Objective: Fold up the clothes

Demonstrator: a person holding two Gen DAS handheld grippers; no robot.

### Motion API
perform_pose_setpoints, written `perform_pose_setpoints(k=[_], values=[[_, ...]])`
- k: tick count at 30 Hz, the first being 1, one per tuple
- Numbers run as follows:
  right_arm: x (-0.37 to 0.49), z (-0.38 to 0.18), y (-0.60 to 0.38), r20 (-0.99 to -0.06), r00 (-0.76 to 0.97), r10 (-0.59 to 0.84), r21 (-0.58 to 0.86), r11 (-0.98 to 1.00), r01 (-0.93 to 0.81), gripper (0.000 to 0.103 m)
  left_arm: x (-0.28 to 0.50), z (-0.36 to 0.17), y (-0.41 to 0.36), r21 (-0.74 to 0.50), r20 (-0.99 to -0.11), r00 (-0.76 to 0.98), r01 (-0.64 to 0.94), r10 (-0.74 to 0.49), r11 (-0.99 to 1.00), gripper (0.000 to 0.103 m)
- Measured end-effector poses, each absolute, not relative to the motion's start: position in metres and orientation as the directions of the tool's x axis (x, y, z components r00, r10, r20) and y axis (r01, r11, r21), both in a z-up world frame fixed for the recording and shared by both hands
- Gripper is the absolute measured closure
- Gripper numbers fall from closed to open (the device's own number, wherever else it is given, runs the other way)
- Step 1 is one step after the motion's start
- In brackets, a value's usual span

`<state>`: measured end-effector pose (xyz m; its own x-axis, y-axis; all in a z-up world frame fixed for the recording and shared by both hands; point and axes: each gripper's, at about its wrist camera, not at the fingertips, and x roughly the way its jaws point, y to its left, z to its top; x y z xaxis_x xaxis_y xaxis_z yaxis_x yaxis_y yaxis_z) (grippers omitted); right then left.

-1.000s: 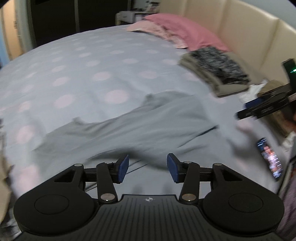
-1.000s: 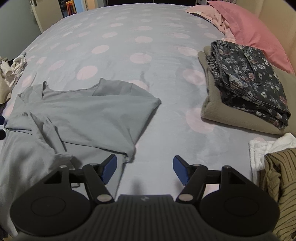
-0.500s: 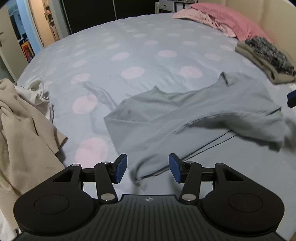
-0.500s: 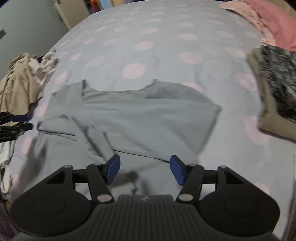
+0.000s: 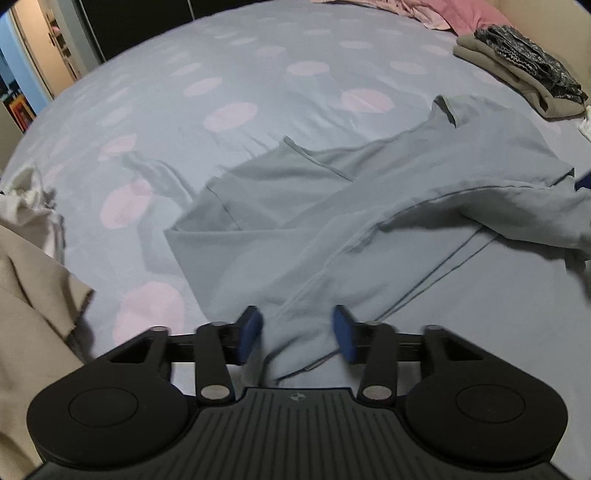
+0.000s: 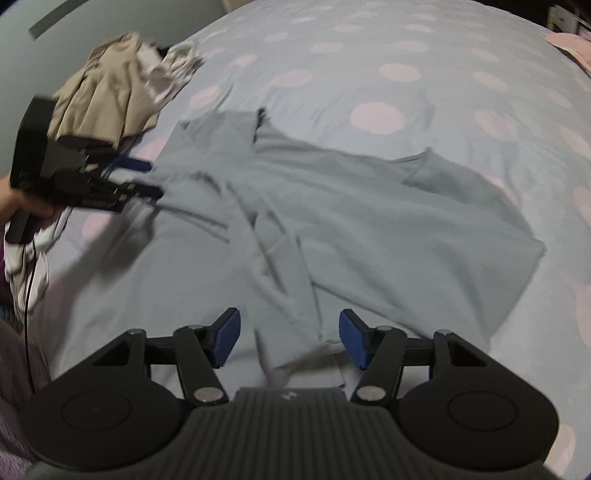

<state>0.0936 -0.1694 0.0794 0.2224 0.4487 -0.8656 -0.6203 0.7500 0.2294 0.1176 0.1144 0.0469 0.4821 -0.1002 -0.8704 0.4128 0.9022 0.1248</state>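
A grey T-shirt (image 5: 369,206) lies crumpled and partly folded over itself on the dotted bedspread (image 5: 258,74). My left gripper (image 5: 297,334) hangs low over the shirt's near edge. Its jaws are closing, with a fold of grey cloth between the blue pads (image 5: 251,330), and a gap still shows on each side. In the right wrist view the shirt (image 6: 369,221) spreads across the middle. My right gripper (image 6: 289,339) is just above a bunched ridge of it, its jaws closing around the cloth without pressing it. The left gripper (image 6: 146,177), held by a hand (image 6: 26,212), shows at the left of that view.
A folded stack of clothes (image 5: 517,70) and pink pillows (image 5: 465,11) lie at the far right of the bed. A loose heap of beige and white clothes (image 5: 33,295) sits at the left edge, and shows as the heap (image 6: 107,85) in the right wrist view.
Both grippers have swung left and come down close to the grey shirt. Their jaws have narrowed, and cloth now lies between the pads of each.
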Motion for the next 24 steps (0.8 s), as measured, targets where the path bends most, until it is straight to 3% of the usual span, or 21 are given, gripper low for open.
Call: perform_pose_setpoints(k=[2,3,9,16,18,19,24], values=[[0.089,0.075,-0.164,-0.873,0.195,0.448,0.229,0.728,-0.647,0.081,0.114,0.048,0.113,0.145,-0.865,0.493,0.422,-0.092,0.895,0.085],[0.086,0.075,-0.162,-0.873,0.178,0.454,0.235,0.711,-0.662,0.084,0.111,0.05,0.113,0.148,-0.865,0.492,0.43,-0.094,0.891,0.095],[0.053,0.062,-0.149,-0.889,0.056,0.454,0.265,0.611,-0.746,0.093,0.095,0.05,0.12,0.147,-0.882,0.464,0.447,-0.088,0.882,0.098],[0.015,0.028,-0.136,-0.939,-0.031,0.341,0.223,0.541,-0.811,0.09,0.077,0.048,0.118,0.191,-0.89,0.453,0.482,-0.057,0.855,0.098],[0.019,0.035,-0.145,-0.934,-0.02,0.356,0.232,0.563,-0.793,0.073,0.073,0.049,0.12,0.187,-0.891,0.45,0.483,-0.059,0.855,0.098],[0.022,0.04,-0.151,-0.93,-0.008,0.366,0.234,0.578,-0.782,0.069,0.071,0.049,0.121,0.183,-0.892,0.448,0.482,-0.062,0.857,0.097],[0.05,0.072,-0.187,-0.897,0.085,0.434,0.271,0.691,-0.67,0.066,0.064,0.052,0.126,0.162,-0.919,0.389,0.515,-0.061,0.842,0.093]])
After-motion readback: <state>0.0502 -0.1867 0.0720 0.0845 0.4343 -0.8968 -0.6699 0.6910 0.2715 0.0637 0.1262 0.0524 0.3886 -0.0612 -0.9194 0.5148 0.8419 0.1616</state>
